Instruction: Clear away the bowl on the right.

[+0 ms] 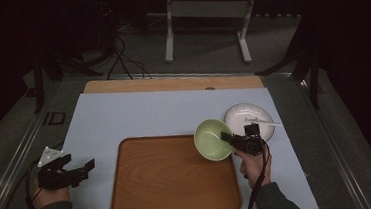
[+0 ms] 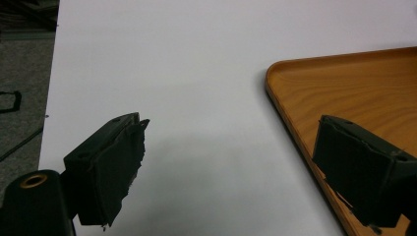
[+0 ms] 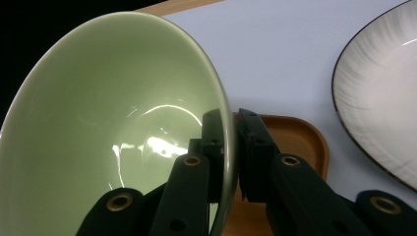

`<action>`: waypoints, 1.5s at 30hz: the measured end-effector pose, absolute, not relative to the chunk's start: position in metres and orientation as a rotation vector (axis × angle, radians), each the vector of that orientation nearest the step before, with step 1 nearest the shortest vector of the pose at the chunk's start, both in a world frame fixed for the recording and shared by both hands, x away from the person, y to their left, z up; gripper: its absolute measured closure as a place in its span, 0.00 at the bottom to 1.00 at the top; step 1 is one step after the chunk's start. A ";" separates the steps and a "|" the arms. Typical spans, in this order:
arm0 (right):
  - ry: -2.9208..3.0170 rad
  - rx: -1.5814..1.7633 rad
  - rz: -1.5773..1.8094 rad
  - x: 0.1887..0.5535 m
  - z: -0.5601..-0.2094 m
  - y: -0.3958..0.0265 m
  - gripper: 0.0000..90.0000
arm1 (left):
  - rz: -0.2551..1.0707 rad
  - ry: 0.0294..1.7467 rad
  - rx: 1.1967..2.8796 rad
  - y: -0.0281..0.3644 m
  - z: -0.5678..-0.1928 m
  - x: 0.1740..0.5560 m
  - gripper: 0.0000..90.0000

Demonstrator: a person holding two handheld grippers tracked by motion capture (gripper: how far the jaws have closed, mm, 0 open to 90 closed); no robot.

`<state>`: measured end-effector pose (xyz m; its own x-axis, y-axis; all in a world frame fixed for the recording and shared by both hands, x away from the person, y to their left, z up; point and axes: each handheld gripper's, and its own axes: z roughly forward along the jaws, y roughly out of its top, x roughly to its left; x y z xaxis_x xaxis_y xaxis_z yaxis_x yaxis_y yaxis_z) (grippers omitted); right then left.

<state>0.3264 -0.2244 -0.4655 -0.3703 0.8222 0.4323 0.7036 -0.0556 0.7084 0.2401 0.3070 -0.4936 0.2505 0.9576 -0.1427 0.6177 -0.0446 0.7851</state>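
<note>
Right gripper (image 1: 230, 139) pinching green bowl (image 1: 211, 139) rim between jaws, tilting over tray (image 1: 176, 205) corner; left gripper (image 1: 81, 172) idling, jaws gaping wide.

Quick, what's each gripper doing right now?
Left gripper: open, empty, beside the tray.
Right gripper: closed on the green bowl rim.

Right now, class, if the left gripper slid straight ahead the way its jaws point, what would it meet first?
Probably the wooden tray. The left gripper is open and points toward its near left edge, with bare white mat between. Its height above the table is unclear, so it might pass over the rim.
</note>
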 end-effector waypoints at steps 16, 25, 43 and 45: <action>2.129 1.642 1.392 0.322 -0.470 -0.207 0.92 | 0.558 1.451 1.754 0.307 -0.493 0.240 0.13; 2.156 1.628 1.391 0.321 -0.471 -0.198 0.92 | 0.557 1.453 1.755 0.307 -0.494 0.240 0.13; 2.216 1.588 1.365 0.318 -0.476 -0.181 0.92 | 0.558 1.452 1.756 0.307 -0.494 0.240 0.13; 2.220 1.584 1.363 0.317 -0.477 -0.179 0.92 | 0.557 1.451 1.757 0.307 -0.493 0.240 0.13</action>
